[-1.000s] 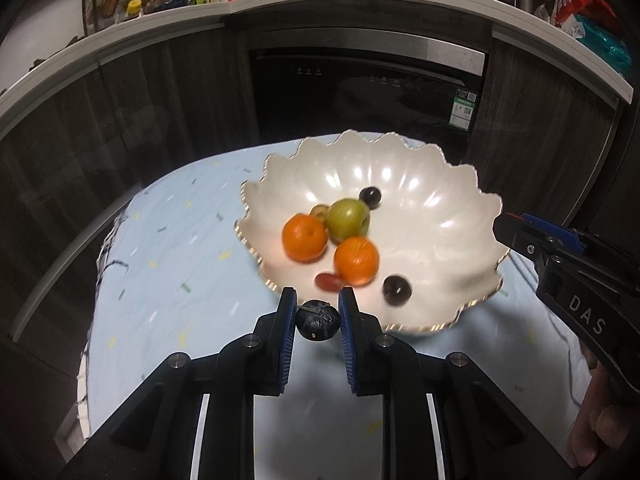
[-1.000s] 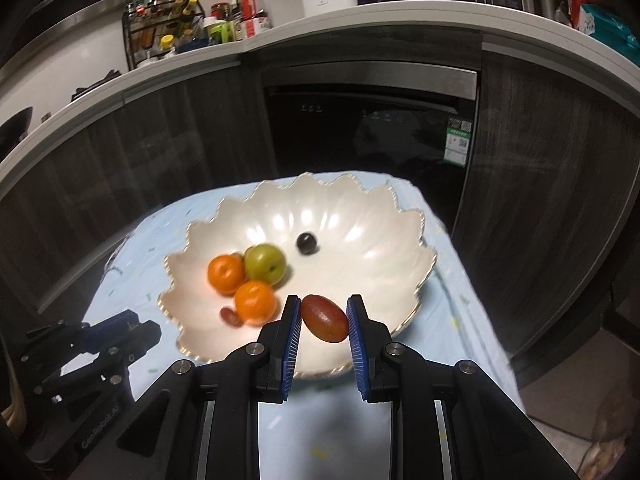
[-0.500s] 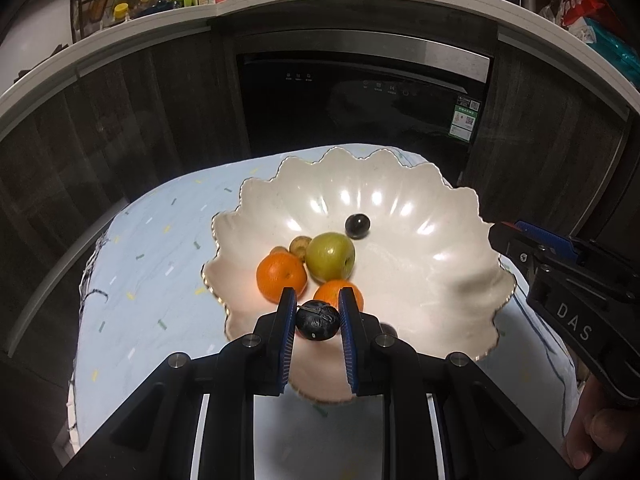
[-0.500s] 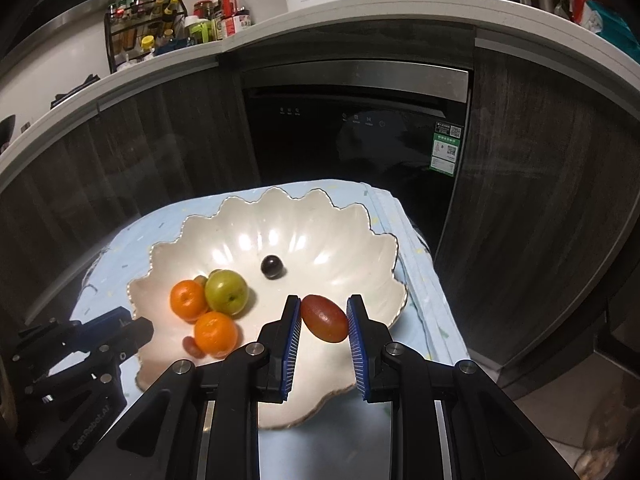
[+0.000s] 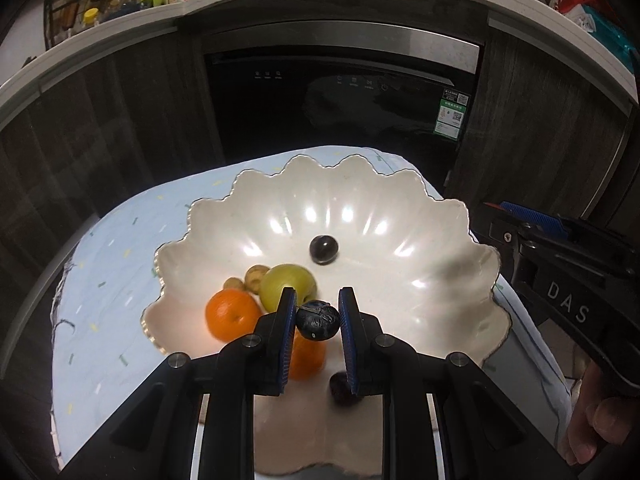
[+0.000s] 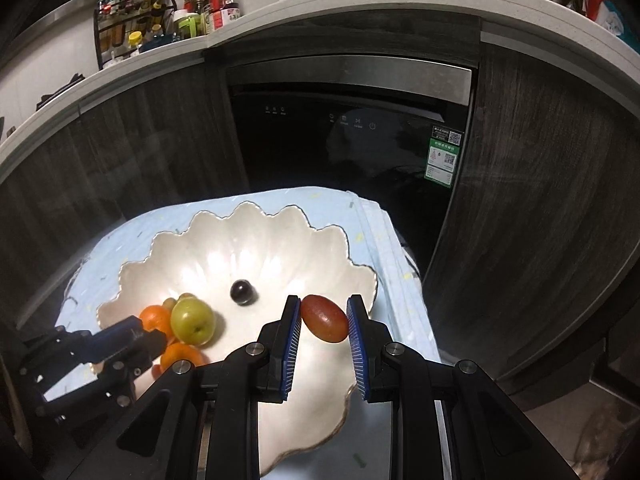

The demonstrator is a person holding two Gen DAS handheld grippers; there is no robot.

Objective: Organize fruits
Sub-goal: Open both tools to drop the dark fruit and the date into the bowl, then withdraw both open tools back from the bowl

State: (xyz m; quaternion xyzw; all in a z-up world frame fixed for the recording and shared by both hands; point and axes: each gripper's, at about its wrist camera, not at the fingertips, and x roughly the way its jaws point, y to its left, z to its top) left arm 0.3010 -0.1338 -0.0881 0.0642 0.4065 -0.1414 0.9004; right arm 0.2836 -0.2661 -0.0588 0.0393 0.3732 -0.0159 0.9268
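A white scalloped bowl [image 5: 400, 200] [image 6: 280, 224] stands on a pale blue cloth. In it lie an orange [image 5: 232, 314], a green apple [image 5: 286, 284] [image 6: 192, 320], a second orange [image 5: 308, 356] partly hidden by my fingers, small brown fruits [image 5: 254, 276] and a dark grape [image 5: 323, 249] [image 6: 241, 292]. My left gripper [image 5: 317, 319] is shut on a dark wrinkled fruit [image 5: 318, 320] above the bowl's near side. Over the bowl's right part, my right gripper [image 6: 323, 318] is shut on a reddish-brown oval fruit [image 6: 324, 318]. Another dark fruit [image 5: 340, 388] shows below my left fingers.
The cloth-covered table [image 5: 120, 264] is small, with its edges close around the bowl. Behind it stand dark cabinets and a black dishwasher [image 5: 340, 92]. A counter above carries bottles in a rack [image 6: 136, 20]. A hand [image 5: 600, 424] holds the right gripper's body at the lower right.
Both grippers have travelled forward over the bowl with their fruits still held. The bowl and its fruits now sit lower and closer in both views.
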